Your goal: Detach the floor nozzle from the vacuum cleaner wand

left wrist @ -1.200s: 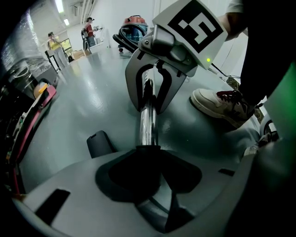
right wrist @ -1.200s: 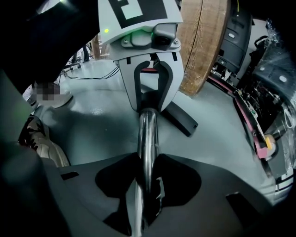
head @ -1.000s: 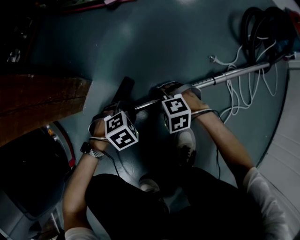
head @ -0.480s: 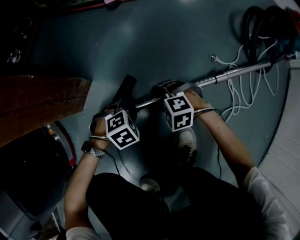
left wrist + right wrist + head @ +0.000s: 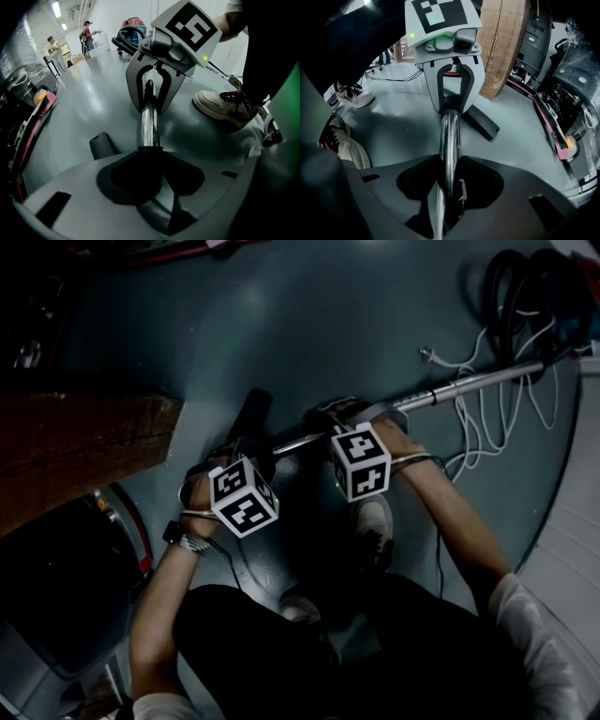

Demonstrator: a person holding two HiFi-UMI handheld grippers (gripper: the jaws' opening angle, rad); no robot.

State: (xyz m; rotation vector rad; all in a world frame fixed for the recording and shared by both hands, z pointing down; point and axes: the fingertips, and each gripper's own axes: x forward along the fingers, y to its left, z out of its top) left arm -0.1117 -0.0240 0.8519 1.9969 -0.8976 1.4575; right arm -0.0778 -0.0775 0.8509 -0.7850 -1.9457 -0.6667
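Observation:
A chrome wand point(image 5: 469, 384) lies low over the grey floor, running from the black hose at upper right down to the black floor nozzle point(image 5: 249, 418). My left gripper point(image 5: 242, 463) is shut on the dark neck collar point(image 5: 150, 151) where the wand point(image 5: 149, 125) enters the nozzle. A corner of the nozzle point(image 5: 101, 145) shows on the floor beside it. My right gripper point(image 5: 345, 426) is shut on the wand point(image 5: 450, 136) a hand's width further along. Each gripper view shows the other gripper point(image 5: 153, 89) point(image 5: 452, 101) straddling the tube. The nozzle point(image 5: 483, 123) rests on the floor beyond.
A thick wooden slab point(image 5: 84, 439) point(image 5: 504, 47) stands at the left, with red-edged equipment point(image 5: 127, 531) below it. White cable point(image 5: 483, 423) and coiled black hose point(image 5: 520, 287) lie at upper right. My shoes point(image 5: 375, 526) point(image 5: 225, 105) stand close under the wand. Two people point(image 5: 86, 32) are far off.

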